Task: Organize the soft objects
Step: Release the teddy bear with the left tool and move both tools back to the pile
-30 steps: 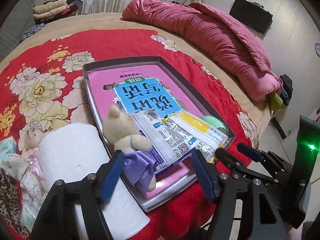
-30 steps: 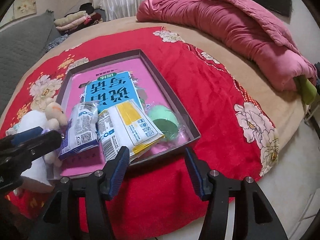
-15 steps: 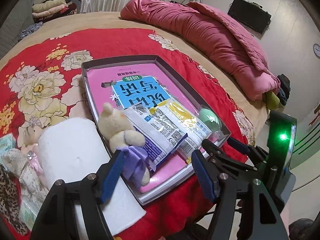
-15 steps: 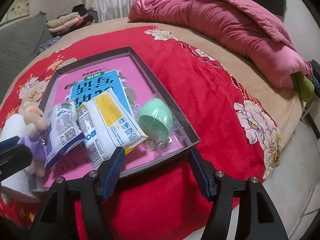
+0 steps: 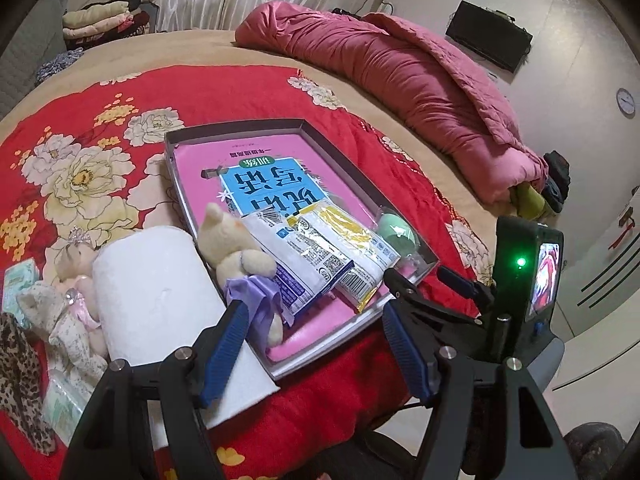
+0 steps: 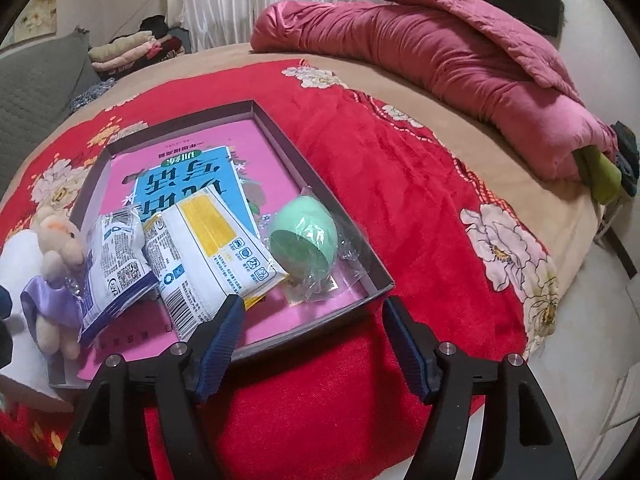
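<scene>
A shallow grey box (image 5: pixel 320 138) (image 6: pixel 282 152) with a pink and blue book inside lies on the red floral bedspread. In it are a blue-white tissue pack (image 5: pixel 298 264) (image 6: pixel 114 256), a yellow-white pack (image 5: pixel 348 248) (image 6: pixel 208 248), a green sponge in clear wrap (image 5: pixel 398 234) (image 6: pixel 306 236) and a beige teddy in a purple dress (image 5: pixel 240 258) (image 6: pixel 56 264) on the left rim. My left gripper (image 5: pixel 316 344) is open and empty near the box's front edge. My right gripper (image 6: pixel 310 340) is open and empty, just before the front rim.
A white paper roll (image 5: pixel 156 296) lies left of the box, with a small doll (image 5: pixel 76 276), tissue packs (image 5: pixel 18 280) and leopard cloth (image 5: pixel 20 380) beside it. A rolled pink quilt (image 6: pixel 460 60) lies at the back right. The bed edge drops off to the right.
Both grippers have moved closer to the box's front edge. The right gripper shifted right, now centred nearer the green sponge. Nothing was gripped.
</scene>
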Available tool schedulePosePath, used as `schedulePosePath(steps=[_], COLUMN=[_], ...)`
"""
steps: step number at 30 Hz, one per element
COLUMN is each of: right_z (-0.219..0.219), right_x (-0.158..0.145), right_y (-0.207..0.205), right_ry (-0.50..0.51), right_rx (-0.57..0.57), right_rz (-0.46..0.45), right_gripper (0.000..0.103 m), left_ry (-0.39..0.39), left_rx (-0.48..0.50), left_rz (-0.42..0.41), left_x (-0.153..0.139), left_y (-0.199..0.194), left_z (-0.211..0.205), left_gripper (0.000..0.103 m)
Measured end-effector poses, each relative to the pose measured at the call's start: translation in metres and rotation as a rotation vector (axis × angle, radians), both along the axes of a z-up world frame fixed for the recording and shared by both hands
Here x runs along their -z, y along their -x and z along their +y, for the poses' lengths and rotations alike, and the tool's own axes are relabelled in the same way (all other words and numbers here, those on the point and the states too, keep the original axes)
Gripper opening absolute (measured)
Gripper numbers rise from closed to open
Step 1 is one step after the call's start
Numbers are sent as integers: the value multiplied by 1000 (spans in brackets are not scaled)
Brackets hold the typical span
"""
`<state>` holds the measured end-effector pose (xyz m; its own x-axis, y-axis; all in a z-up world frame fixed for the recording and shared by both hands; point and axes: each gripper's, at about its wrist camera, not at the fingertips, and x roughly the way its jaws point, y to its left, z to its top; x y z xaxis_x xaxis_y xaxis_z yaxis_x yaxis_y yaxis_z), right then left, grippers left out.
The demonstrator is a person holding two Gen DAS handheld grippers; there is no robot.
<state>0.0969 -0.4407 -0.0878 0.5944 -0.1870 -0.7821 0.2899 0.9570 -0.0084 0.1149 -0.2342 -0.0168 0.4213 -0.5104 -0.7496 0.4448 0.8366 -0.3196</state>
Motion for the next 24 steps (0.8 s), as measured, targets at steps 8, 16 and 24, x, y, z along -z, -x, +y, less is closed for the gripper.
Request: schedulePosePath(steps=[8, 16, 24], right_z=[8, 13, 24], right_x=[-8, -28, -44], right_y=[10, 17, 21], right_ry=[18, 34, 41], right_rx=[-13, -11, -43], right_rz=[-26, -87, -132], right_gripper=[74, 74, 75], left_ry=[18, 36, 56], left_rx=[-11, -26, -42], left_rz=[-4, -9, -10], left_x=[-3, -7, -10], left_y=[5, 11, 15], left_z=[12, 24, 38], left_gripper=[69, 69, 69])
